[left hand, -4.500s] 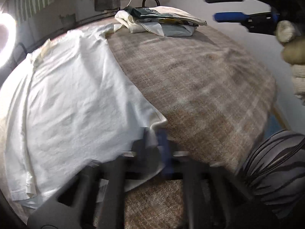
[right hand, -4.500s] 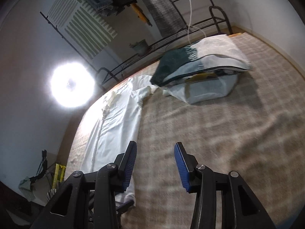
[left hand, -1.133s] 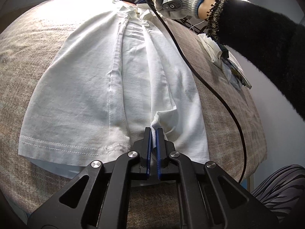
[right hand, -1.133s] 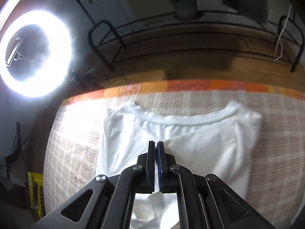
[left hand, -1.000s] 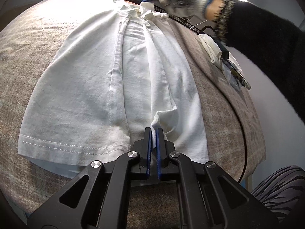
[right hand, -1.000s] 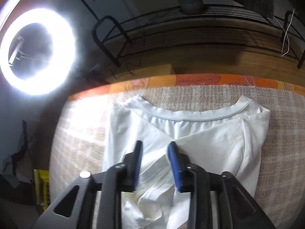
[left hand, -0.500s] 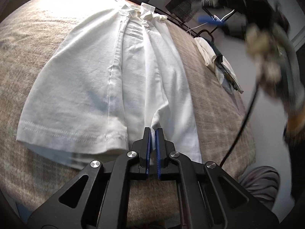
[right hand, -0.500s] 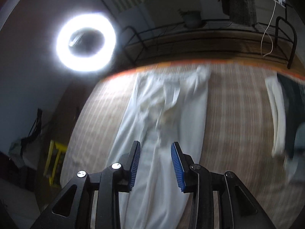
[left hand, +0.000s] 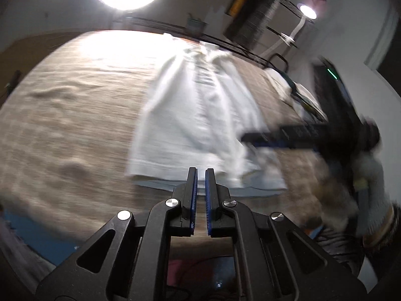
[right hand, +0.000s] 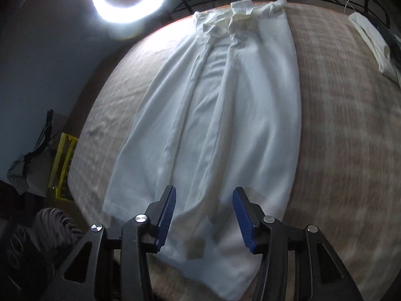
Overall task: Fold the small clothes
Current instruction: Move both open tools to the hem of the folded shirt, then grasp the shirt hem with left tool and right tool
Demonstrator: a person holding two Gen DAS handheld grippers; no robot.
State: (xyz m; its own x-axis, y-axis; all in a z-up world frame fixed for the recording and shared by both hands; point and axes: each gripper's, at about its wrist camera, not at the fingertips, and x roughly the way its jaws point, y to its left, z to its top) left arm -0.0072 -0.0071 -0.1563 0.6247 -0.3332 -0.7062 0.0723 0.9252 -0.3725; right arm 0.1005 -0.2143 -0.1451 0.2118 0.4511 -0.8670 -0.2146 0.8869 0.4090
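A plaid-covered bed (right hand: 345, 130) carries the white T-shirt (right hand: 213, 130), lying lengthwise with both sides folded inward. The right gripper (right hand: 204, 215) hovers over its near hem, jaws wide apart. The left gripper (left hand: 199, 185), blurred, seems slightly parted and empty just short of the hem.

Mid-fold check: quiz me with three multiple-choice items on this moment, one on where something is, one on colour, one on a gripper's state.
1. The folded pile lies where from the shirt in the right wrist view?
A far right
B on it
C near left

2. The shirt's colour?
A white
B green
C striped

3. The right hand-held gripper is:
A shut on cloth
B open above the hem
C out of view

A: the pile sits at the bed's far right edge.
A: plain white cloth.
B: jaws stand wide apart with the shirt showing between them.
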